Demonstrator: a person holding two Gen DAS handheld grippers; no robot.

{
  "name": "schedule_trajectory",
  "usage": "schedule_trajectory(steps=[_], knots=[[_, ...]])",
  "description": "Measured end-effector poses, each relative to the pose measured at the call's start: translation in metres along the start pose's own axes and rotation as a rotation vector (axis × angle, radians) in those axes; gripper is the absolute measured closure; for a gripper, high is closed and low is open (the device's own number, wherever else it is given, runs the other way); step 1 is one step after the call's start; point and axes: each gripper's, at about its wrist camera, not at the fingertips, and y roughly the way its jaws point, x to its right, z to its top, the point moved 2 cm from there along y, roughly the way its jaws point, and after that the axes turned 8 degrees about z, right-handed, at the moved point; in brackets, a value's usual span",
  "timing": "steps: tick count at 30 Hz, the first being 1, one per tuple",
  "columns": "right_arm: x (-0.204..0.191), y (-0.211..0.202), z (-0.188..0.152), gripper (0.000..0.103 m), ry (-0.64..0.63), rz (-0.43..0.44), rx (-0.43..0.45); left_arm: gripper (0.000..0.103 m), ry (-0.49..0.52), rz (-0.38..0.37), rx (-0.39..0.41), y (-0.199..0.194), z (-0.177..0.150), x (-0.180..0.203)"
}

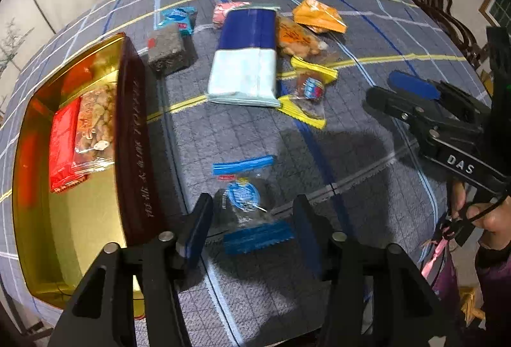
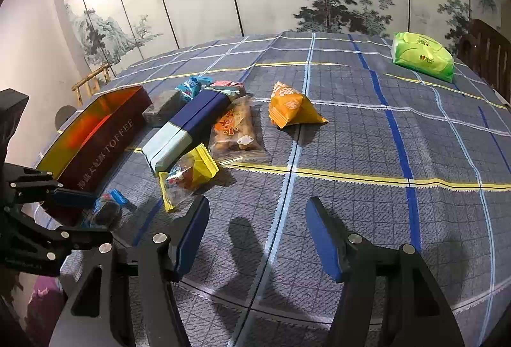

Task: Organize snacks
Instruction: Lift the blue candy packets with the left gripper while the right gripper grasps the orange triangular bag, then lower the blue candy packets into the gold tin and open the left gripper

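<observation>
A clear cookie packet with blue ends (image 1: pixel 246 203) lies flat on the checked tablecloth beside the gold toffee tin (image 1: pixel 134 130). My left gripper (image 1: pixel 252 201) points down over it, its fingers standing either side of the packet without pressing it. Inside the tin lie a red packet (image 1: pixel 64 142) and a clear nut packet (image 1: pixel 95 120). My right gripper (image 2: pixel 258 205) is open over bare cloth with nothing between its fingers. The right wrist view shows the left gripper (image 2: pixel 92 216) around the same packet (image 2: pixel 108 209).
Loose snacks lie behind: a blue-and-white pack (image 1: pixel 246 56), a yellow-edged packet (image 1: pixel 309 91), an orange packet (image 1: pixel 319 15), a clear orange-printed bag (image 1: pixel 297 40) and a dark block (image 1: pixel 169 47). A green tissue pack (image 2: pixel 421 56) sits far right. Wooden chairs (image 1: pixel 440 2) ring the table.
</observation>
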Motion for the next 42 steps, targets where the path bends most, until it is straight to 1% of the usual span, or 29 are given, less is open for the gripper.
schedule_trajectory(steps=[1,2,3,7,10,12,14,15,17,19,21,23,24,27,28,30,34,35,36,39,42], knots=[[0.0,0.0,0.0,0.039,0.001,0.002,0.001,0.08,-0.01,0.022,0.003,0.0,0.001,-0.004],[-0.001,0.0,0.0,0.039,0.002,0.003,0.001,0.081,-0.017,0.027,0.002,0.001,0.001,-0.007],[0.0,0.0,0.0,0.039,0.0,0.001,-0.001,0.081,-0.027,0.007,-0.004,0.001,0.003,-0.009],[0.0,0.0,0.0,0.038,0.0,-0.002,-0.002,0.081,0.014,0.036,-0.008,0.002,0.004,-0.002],[0.0,-0.001,0.0,0.038,0.004,-0.001,0.003,0.082,0.018,0.026,-0.019,-0.001,0.003,-0.001],[0.0,-0.001,0.0,0.038,0.008,0.003,0.002,0.082,0.015,0.037,0.008,-0.01,0.003,-0.003],[0.002,-0.002,0.001,0.038,0.016,0.01,-0.002,0.082,0.019,0.024,0.036,-0.02,0.005,-0.004],[0.004,-0.001,0.002,0.038,0.028,0.018,-0.011,0.082,0.012,0.011,0.061,-0.028,0.006,-0.006],[0.009,-0.001,0.006,0.038,0.056,0.043,-0.018,0.082,-0.011,-0.037,0.078,-0.037,0.008,-0.01],[0.017,-0.002,0.015,0.038,0.067,0.052,-0.006,0.082,-0.059,-0.095,0.084,-0.042,0.01,-0.017],[0.022,-0.002,0.03,0.038,0.045,0.022,0.006,0.082,-0.104,-0.13,0.087,-0.045,0.012,-0.024],[0.027,0.0,0.049,0.037,0.022,0.02,0.026,0.082,-0.137,-0.158,0.106,-0.049,0.011,-0.029],[0.029,0.005,0.061,0.037,0.005,0.011,0.028,0.082,-0.145,-0.157,0.114,-0.052,0.01,-0.031],[0.03,0.021,0.079,0.037,-0.043,0.007,0.015,0.082,-0.15,-0.146,0.14,-0.059,0.007,-0.032],[0.029,0.03,0.085,0.037,-0.07,-0.014,0.003,0.082,-0.154,-0.147,0.145,-0.062,0.006,-0.034],[0.031,0.043,0.09,0.037,-0.094,-0.035,-0.021,0.082,-0.159,-0.149,0.152,-0.065,0.005,-0.037],[0.04,0.072,0.097,0.037,-0.096,-0.041,-0.063,0.082,-0.174,-0.148,0.163,-0.071,0.004,-0.043],[0.044,0.079,0.097,0.039,-0.093,-0.039,-0.084,0.082,-0.179,-0.15,0.165,-0.072,0.004,-0.045],[0.047,0.088,0.096,0.043,-0.085,-0.039,-0.12,0.082,-0.186,-0.147,0.168,-0.074,0.004,-0.047],[0.047,0.093,0.097,0.064,-0.102,-0.049,-0.134,0.082,-0.212,-0.154,0.175,-0.077,0.004,-0.054],[0.047,0.087,0.097,0.066,-0.082,-0.053,-0.134,0.082,-0.239,-0.157,0.182,-0.079,0.001,-0.062]])
